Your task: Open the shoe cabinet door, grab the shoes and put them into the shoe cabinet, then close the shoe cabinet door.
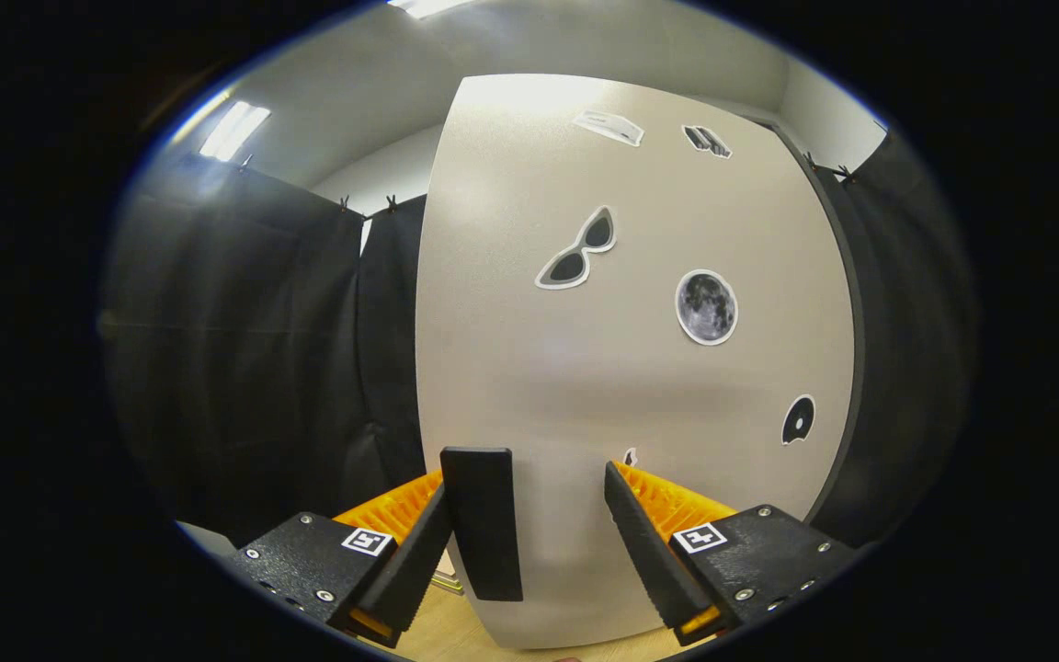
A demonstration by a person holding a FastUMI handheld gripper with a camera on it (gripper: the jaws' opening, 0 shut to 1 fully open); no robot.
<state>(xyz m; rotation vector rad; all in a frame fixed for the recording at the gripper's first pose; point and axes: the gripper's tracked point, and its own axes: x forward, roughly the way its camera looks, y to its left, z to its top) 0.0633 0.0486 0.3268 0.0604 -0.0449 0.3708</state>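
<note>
A strip of light wooden floor (438, 634) shows at the bottom of the frame, low between the two fingers of the gripper (543, 533), which stand apart with a gap between them. The cabinet (621, 368) stands on this floor; its pale door rises from the floor to the top of the frame. By the door's lower left corner, close to the floor, a small metal part (449, 581) shows; what it is cannot be told. Black cloth hangs down toward the floor at the left and right.
</note>
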